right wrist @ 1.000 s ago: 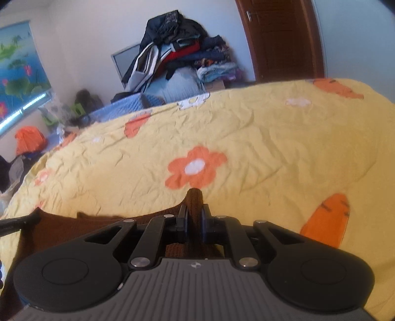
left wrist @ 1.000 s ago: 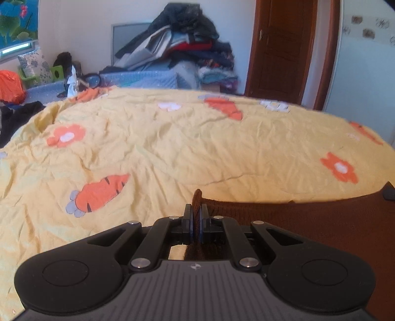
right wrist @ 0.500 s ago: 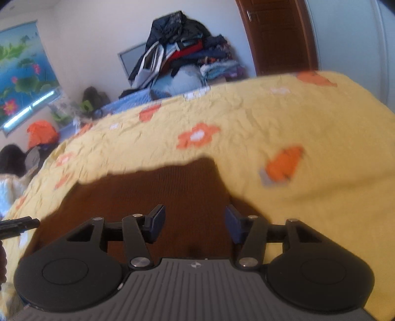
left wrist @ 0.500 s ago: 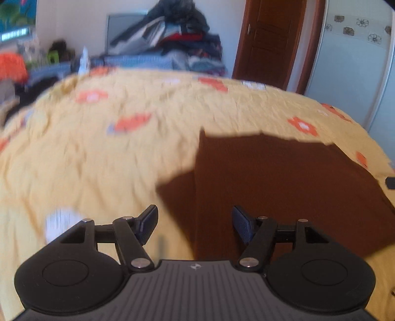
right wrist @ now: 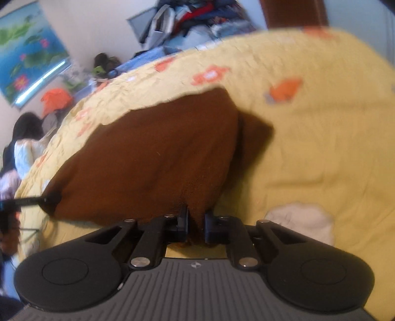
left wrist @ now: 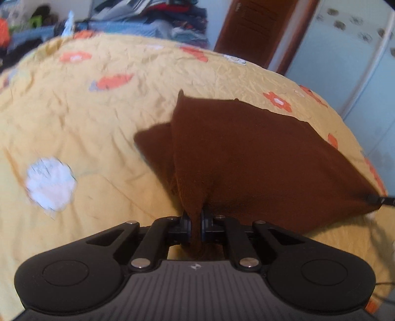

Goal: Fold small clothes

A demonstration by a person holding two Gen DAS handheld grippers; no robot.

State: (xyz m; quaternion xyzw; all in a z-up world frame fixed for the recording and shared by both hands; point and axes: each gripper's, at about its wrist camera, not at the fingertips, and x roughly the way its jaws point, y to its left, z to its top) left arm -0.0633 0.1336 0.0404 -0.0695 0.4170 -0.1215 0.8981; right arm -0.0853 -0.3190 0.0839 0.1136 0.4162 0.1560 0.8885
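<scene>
A brown knit garment lies spread on the yellow bed cover. My left gripper is shut on its near left corner, and the cloth bunches up between the jaws. In the right wrist view the same garment fills the middle, and my right gripper is shut on its near right corner. The other gripper's tip shows at the garment's far edge in each view, the right one in the left wrist view, the left one in the right wrist view.
The bed cover has orange flowers and carrots. A white patch lies on it by my right gripper. A pile of clothes stands at the far wall beside a brown door. Clutter sits at the left.
Both grippers let go of the far edge, opened, drew back toward the near edge, and have now shut on the garment's near corners.
</scene>
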